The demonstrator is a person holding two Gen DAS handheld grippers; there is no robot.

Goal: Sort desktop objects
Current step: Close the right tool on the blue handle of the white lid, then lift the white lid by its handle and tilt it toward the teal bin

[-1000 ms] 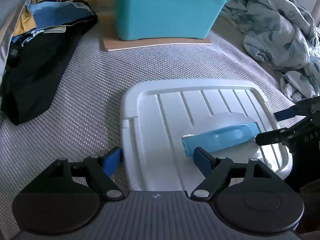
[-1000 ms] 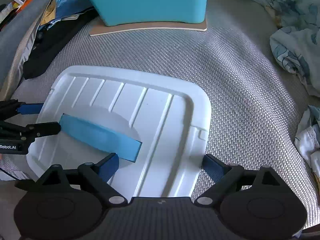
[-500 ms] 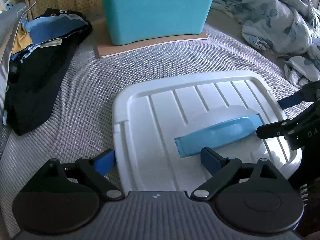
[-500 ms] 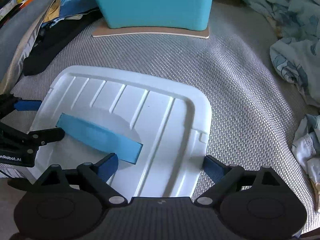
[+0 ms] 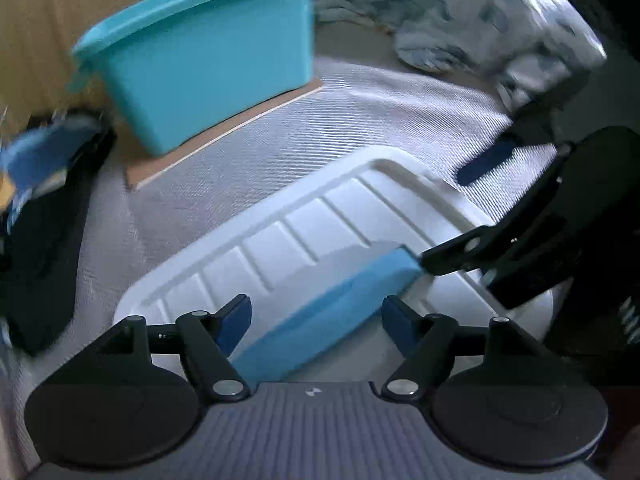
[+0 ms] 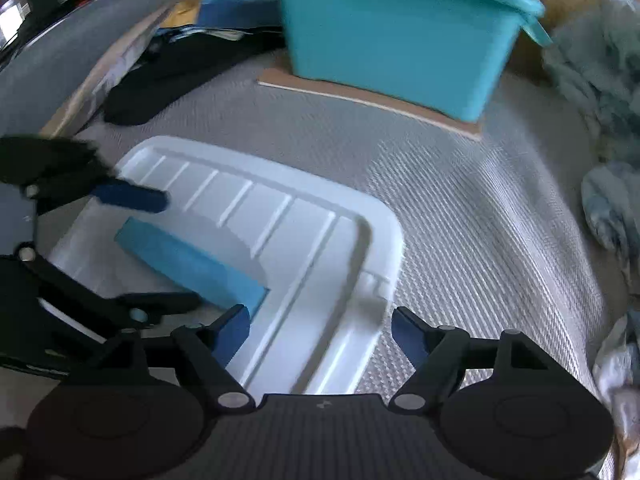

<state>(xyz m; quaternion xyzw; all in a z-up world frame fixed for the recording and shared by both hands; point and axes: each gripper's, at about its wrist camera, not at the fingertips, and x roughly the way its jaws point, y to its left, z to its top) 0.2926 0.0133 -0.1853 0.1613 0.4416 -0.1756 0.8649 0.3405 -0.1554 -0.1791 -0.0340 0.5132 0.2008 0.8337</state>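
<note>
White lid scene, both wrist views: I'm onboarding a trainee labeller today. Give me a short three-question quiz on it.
1. True or false: the teal plastic tub stands on a thin brown board.
2. The blue handle lies between the fingers of which tool: A left tool, B right tool, C neither?
3. Fill in: the white ribbed plastic lid rests on a grey ____ surface.

Key: 1 true; 2 A; 3 woven.
</note>
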